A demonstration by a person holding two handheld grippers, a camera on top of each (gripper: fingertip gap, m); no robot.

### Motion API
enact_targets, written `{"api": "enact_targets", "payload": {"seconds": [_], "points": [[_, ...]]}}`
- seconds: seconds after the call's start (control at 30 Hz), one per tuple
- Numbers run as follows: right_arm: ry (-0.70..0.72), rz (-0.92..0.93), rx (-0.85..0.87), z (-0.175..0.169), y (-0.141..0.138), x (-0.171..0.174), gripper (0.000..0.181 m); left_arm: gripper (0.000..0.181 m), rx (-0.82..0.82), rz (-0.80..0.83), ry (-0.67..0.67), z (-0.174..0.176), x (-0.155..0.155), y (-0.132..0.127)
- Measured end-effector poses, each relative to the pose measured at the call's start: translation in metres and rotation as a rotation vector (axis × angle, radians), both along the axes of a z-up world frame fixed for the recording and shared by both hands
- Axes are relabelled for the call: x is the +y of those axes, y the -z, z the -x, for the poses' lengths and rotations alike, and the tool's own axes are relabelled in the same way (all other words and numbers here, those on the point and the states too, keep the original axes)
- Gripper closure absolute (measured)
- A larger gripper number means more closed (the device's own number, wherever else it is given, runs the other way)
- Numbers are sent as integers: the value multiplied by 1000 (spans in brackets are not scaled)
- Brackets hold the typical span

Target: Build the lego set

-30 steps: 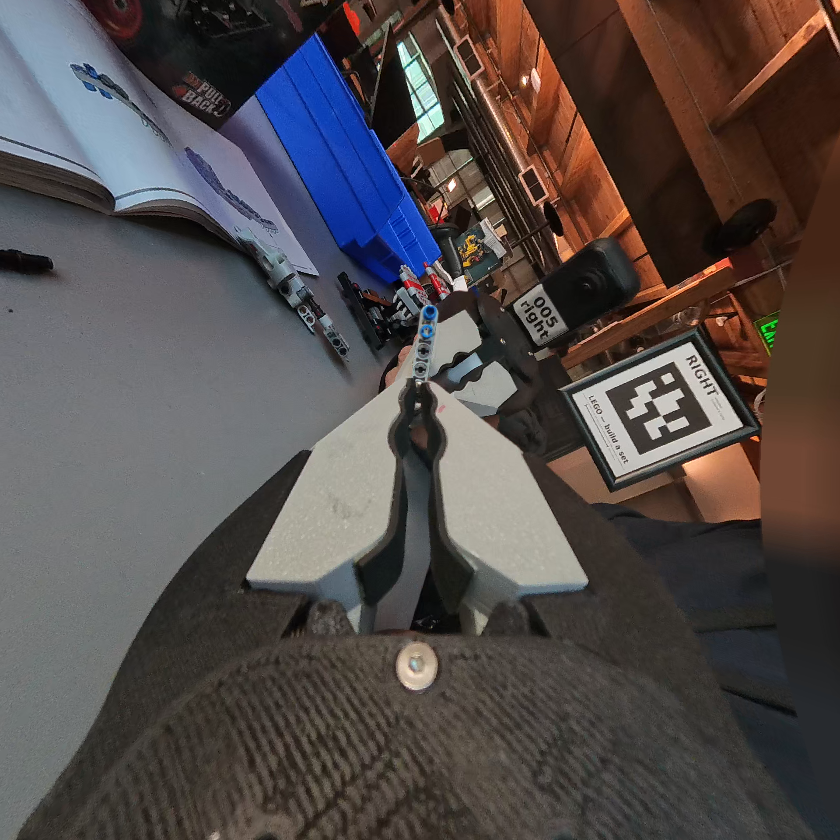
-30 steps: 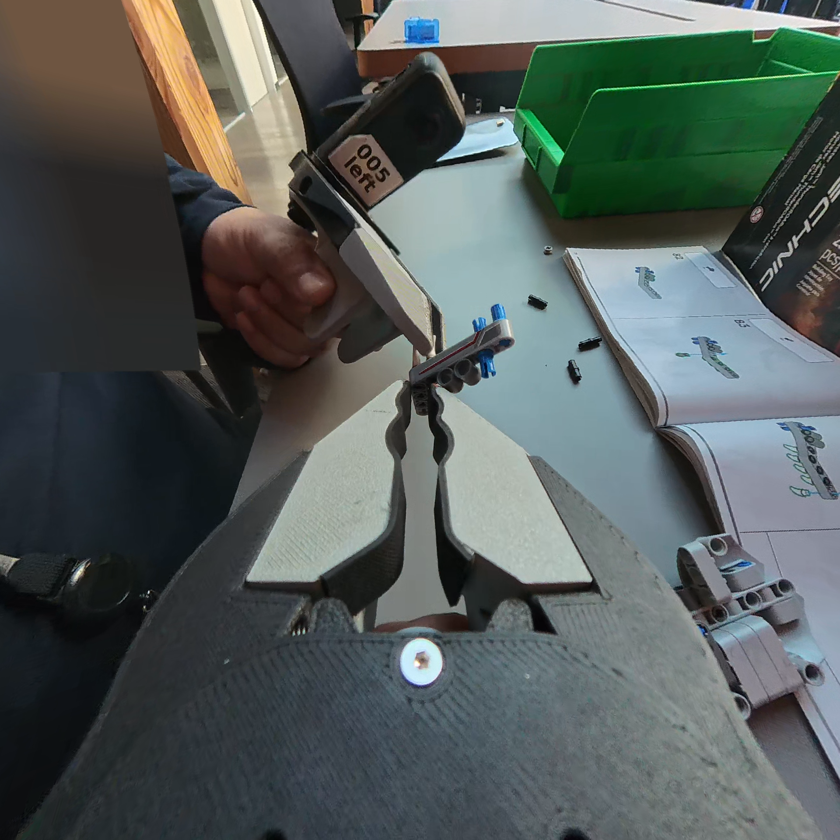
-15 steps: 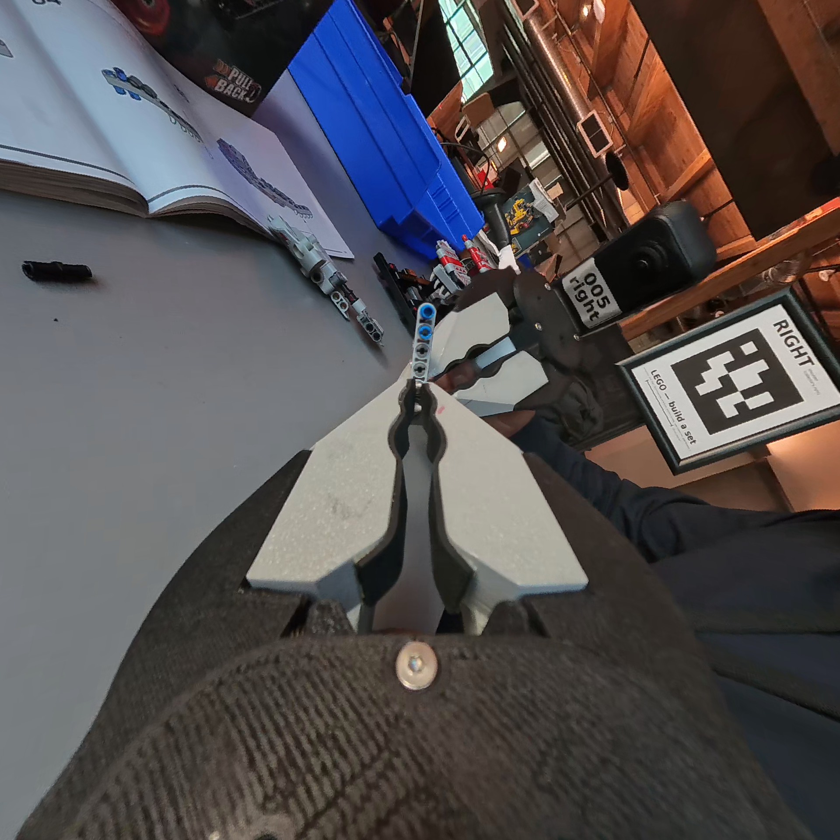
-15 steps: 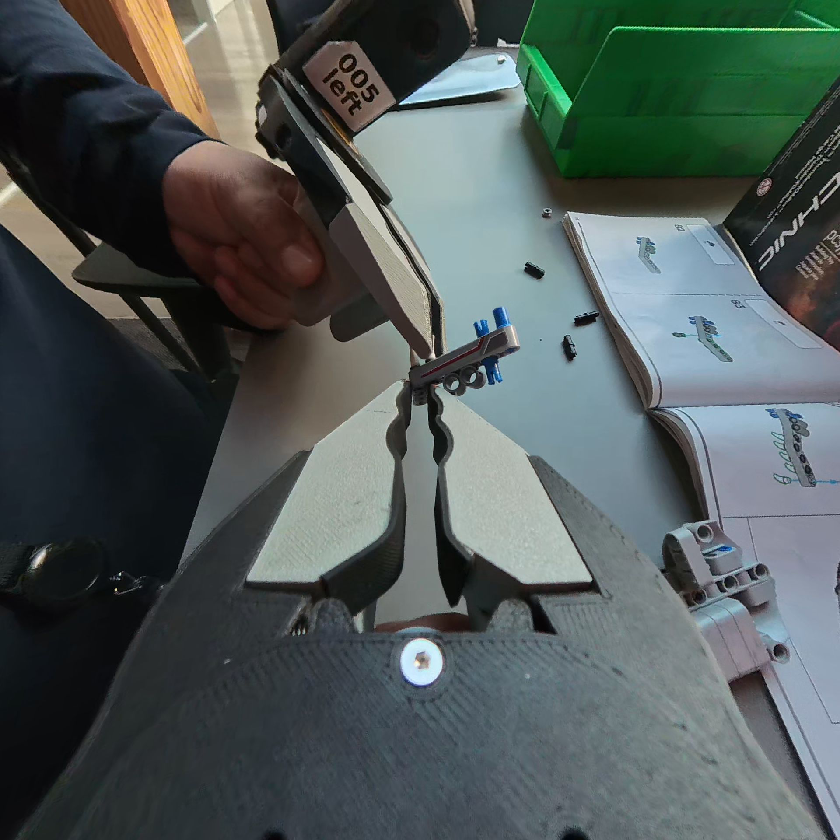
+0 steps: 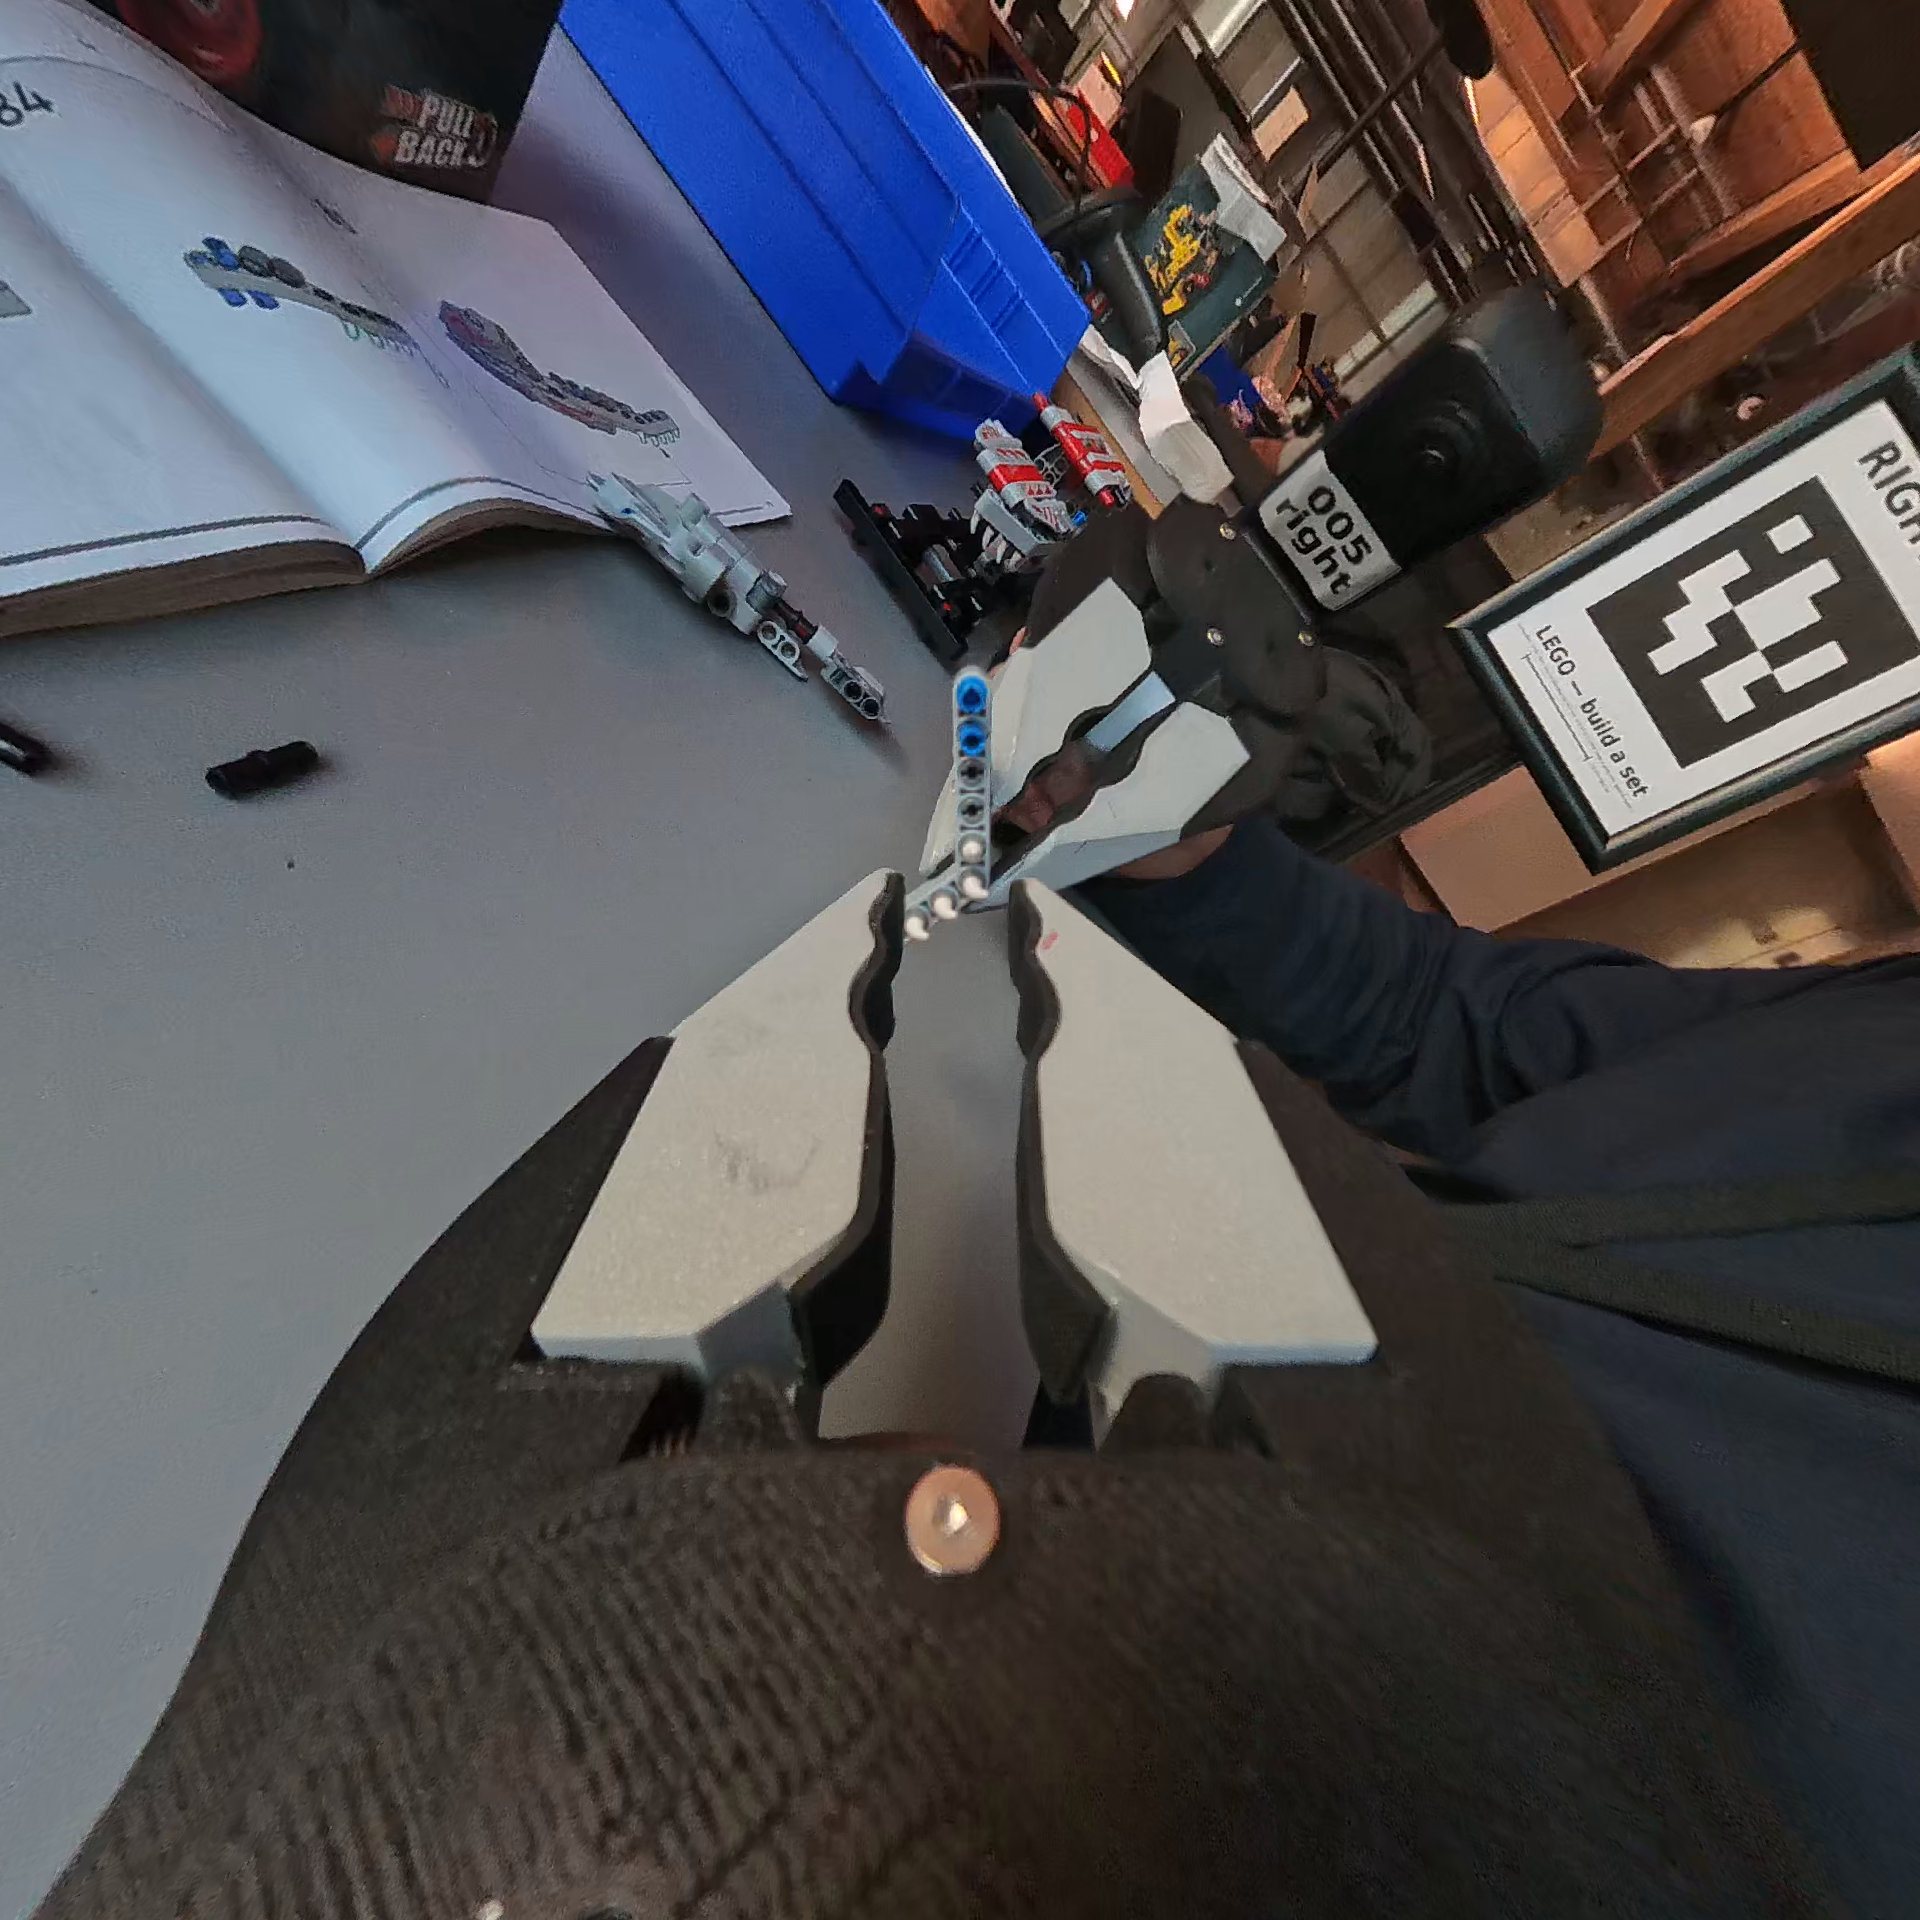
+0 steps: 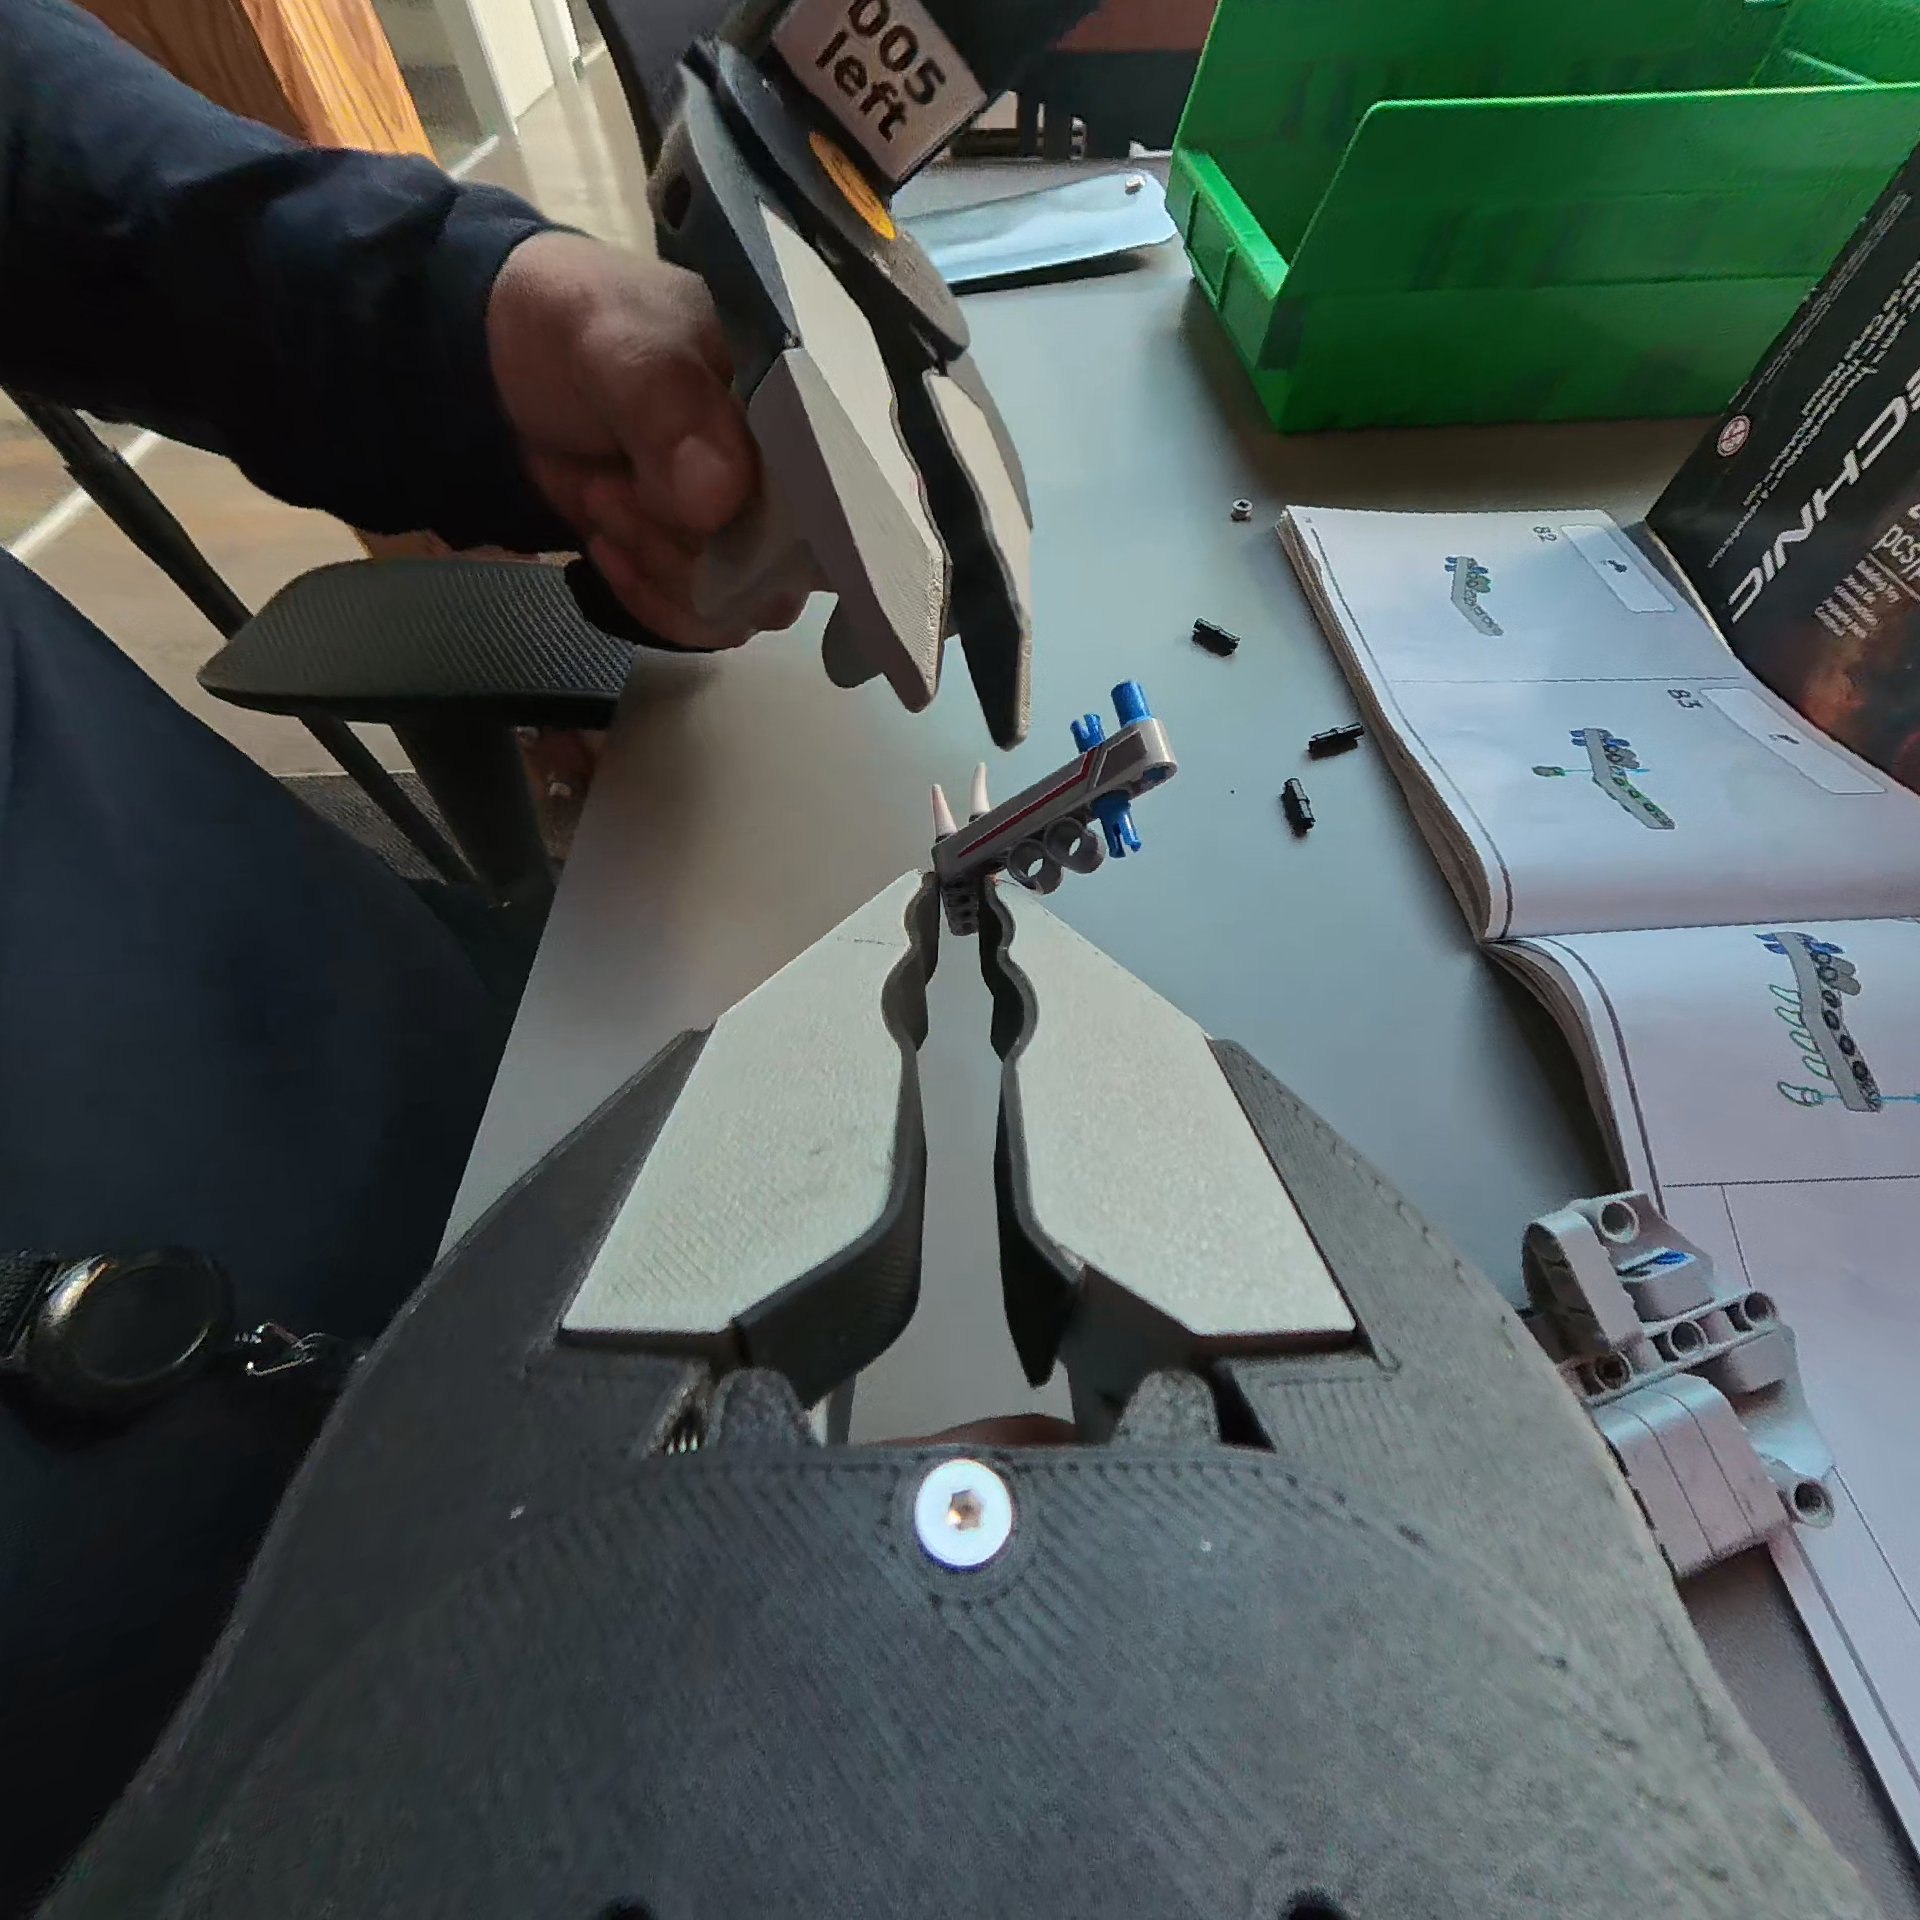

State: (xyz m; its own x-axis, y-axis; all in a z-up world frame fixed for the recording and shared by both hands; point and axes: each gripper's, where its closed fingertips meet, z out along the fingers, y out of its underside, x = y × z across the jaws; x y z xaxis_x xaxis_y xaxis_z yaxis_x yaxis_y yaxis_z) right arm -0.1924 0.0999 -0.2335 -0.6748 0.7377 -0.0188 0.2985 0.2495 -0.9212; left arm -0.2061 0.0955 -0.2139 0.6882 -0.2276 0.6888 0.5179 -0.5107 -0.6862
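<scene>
A grey Lego beam (image 6: 1049, 805) with a red stripe, blue pins and small white teeth is held over the grey table (image 6: 1143, 520). My right gripper (image 6: 961, 909) is shut on the beam's dark lower end. My left gripper (image 5: 951, 902) is open and empty, its jaws apart, just short of the beam (image 5: 968, 790). In the right wrist view the left gripper (image 6: 961, 707) hangs just above the beam, apart from it, held by a hand. In the left wrist view the right gripper (image 5: 1023, 805) shows beyond the beam.
An open instruction booklet (image 6: 1558, 727) lies on the right with a black box (image 6: 1818, 468) and a green bin (image 6: 1507, 260) behind. A grey sub-assembly (image 6: 1662, 1382) rests on the booklet. Loose black pins (image 6: 1297, 805) lie on the table. Blue bins (image 5: 831, 187) and a black-red assembly (image 5: 966, 540) stand beyond. Left and right tips are no more than a few centimetres apart.
My left gripper has opened, let go of the beam and drawn back a little. My right gripper still holds the beam, which now tilts flatter.
</scene>
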Motion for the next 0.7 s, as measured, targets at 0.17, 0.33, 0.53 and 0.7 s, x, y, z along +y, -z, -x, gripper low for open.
{"api": "enact_targets", "payload": {"seconds": [0.17, 0.33, 0.53, 0.7], "points": [[6, -33, 11, 0, 2, -2, 177, 167, 40, 37, 75, -11, 7, 7], [-7, -27, -8, -1, 4, -3, 177, 180, 135, 9, 103, -17, 11, 9], [22, -11, -16, 3, 3, 0, 175, 180, 70, 38, 78, -14, 11, 9], [47, 89, -53, 6, -2, 7, 155, 181, -135, 6, 49, -15, 13, 2]]}}
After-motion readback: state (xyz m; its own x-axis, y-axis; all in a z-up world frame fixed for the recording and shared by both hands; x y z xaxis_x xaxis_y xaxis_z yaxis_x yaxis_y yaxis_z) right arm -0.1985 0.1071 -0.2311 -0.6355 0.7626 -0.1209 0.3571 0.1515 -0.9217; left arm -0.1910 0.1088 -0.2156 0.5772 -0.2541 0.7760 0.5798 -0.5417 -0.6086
